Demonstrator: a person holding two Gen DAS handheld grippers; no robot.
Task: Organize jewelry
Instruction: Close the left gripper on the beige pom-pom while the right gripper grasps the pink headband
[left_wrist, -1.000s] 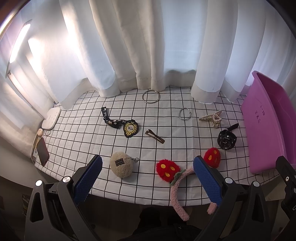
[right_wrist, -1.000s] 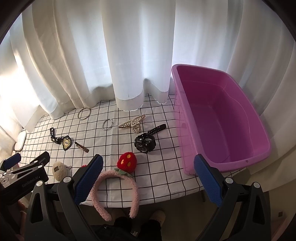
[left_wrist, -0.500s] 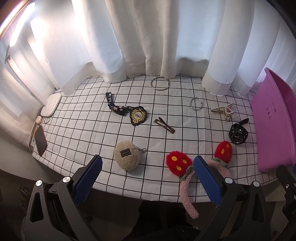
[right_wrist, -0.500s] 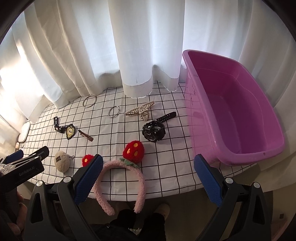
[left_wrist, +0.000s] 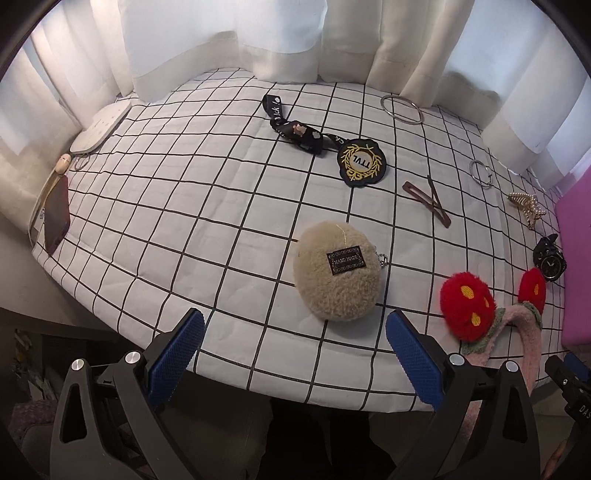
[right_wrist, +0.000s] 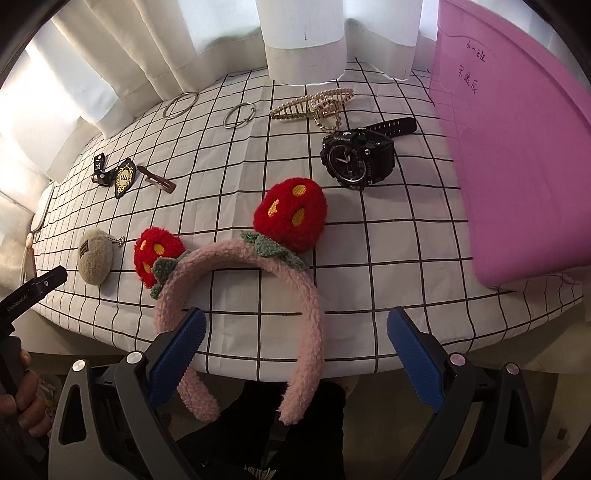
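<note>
Checked white cloth covers the tabletop (left_wrist: 207, 206), and the jewelry lies spread across it. Both claws hover at the near edge, each with its blue pads wide apart and nothing between them.

From the left claw (left_wrist: 293, 345), a beige plush (left_wrist: 338, 271) with a small black label and a metal clasp lies just ahead, between the lines of the 2 pads. Farther back sit a black strap (left_wrist: 295, 131) joined to a round black-and-gold badge (left_wrist: 362, 164), a brown clip (left_wrist: 426, 203), a large ring (left_wrist: 402, 110) by the curtain (left_wrist: 221, 40), and a small ring (left_wrist: 481, 173). At the left edge lie a white pad (left_wrist: 99, 127) and a dark flat object (left_wrist: 55, 216).

From the right claw (right_wrist: 295, 347), a pink headband (right_wrist: 295, 291) with 2 red strawberry puffs arches just ahead, its ends hanging over the tabletop edge; one end passes beside the left pad (right_wrist: 177, 360). Beyond it lie a black watch (right_wrist: 356, 157) and a pearl hair claw (right_wrist: 314, 105), both near the pink bin (right_wrist: 517, 147), which stands at the right with handwriting on its wall. A hand (right_wrist: 22, 402) grips the other tool at the lower left.
</note>
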